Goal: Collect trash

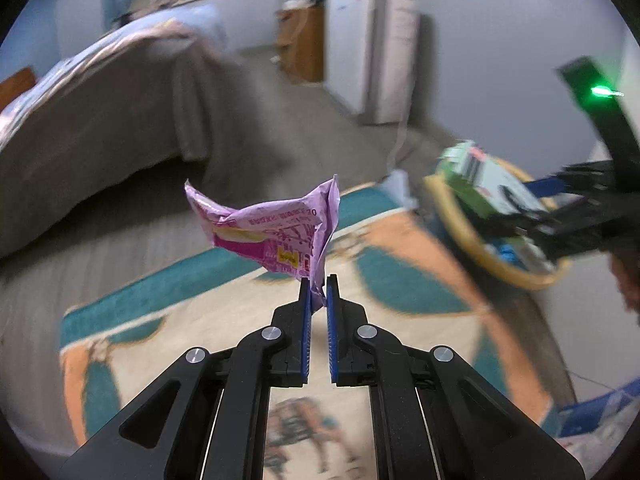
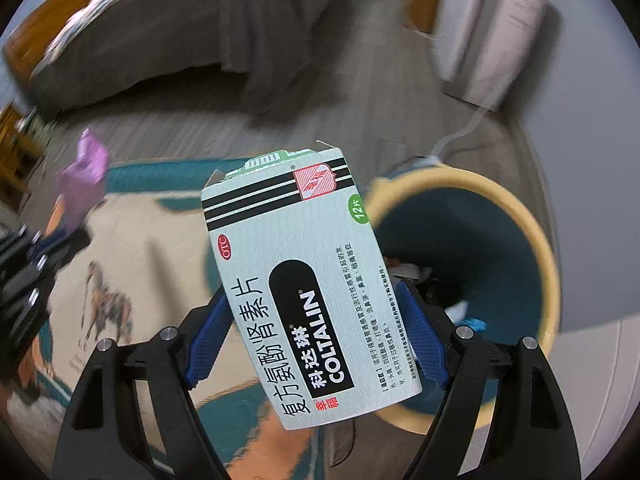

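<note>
My left gripper is shut on a crumpled purple wrapper and holds it in the air above the rug. The wrapper also shows at the left of the right wrist view. My right gripper is shut on a white and green medicine box, held just left of the mouth of a yellow-rimmed bin with a teal inside. In the left wrist view the box and the right gripper sit over the bin at the right. Some trash lies at the bin's bottom.
A patterned teal, orange and cream rug covers the floor. A bed with a grey cover stands at the left. A white cabinet and a wooden unit stand at the far wall. A white cable lies beyond the bin.
</note>
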### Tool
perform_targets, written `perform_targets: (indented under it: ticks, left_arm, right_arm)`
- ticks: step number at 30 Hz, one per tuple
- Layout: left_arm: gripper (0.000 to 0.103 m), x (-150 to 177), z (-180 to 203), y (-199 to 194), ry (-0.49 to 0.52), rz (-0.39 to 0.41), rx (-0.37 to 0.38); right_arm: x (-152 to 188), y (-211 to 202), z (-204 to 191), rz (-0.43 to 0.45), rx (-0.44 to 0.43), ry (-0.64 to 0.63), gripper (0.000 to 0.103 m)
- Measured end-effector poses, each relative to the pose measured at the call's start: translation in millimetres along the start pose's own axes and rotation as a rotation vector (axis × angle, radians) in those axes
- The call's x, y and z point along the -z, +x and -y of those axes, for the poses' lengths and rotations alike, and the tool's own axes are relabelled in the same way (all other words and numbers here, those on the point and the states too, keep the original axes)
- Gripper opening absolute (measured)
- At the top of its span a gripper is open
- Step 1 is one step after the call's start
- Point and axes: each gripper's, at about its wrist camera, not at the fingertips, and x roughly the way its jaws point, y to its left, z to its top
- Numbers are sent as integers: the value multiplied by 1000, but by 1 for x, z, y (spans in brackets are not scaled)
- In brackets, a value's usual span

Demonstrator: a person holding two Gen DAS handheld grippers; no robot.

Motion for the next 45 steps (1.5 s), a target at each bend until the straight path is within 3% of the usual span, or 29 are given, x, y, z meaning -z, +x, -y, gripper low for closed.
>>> perform_targets:
  ticks: [6,12,18,21,22,25,28,35,45]
  left_arm:
    - [8,-17,66,5,153,27,154]
    - [8,-28,129,37,279,-1,263]
    - [8,-39,168,63,390,4,287]
    - [13,-40,175,70,409,6,267]
    - [16,-39,176,70,405,4,265]
    - [38,-39,172,68,372,-2,276]
    - [47,-39,165,61,333,-7,275]
    - [93,-45,138,26,203,-13,244]
    - [98,-46,121,-24,129,-13,123]
  right_arm:
    - [17,-1,82,-11,71,242,78]
    - [35,7,126,-32,72,377,79]
    - [38,0,146,26,58,478,80]
    - [41,-6,158,56,42,548,92]
    - [42,-7,160,60,37,559,93]
    - [44,-11,162,61,44,553,93]
    - [47,-20,156,63,53,523,97]
    - [77,-44,147,28,66,501,97]
    - [107,-73,127,46,73,466,97]
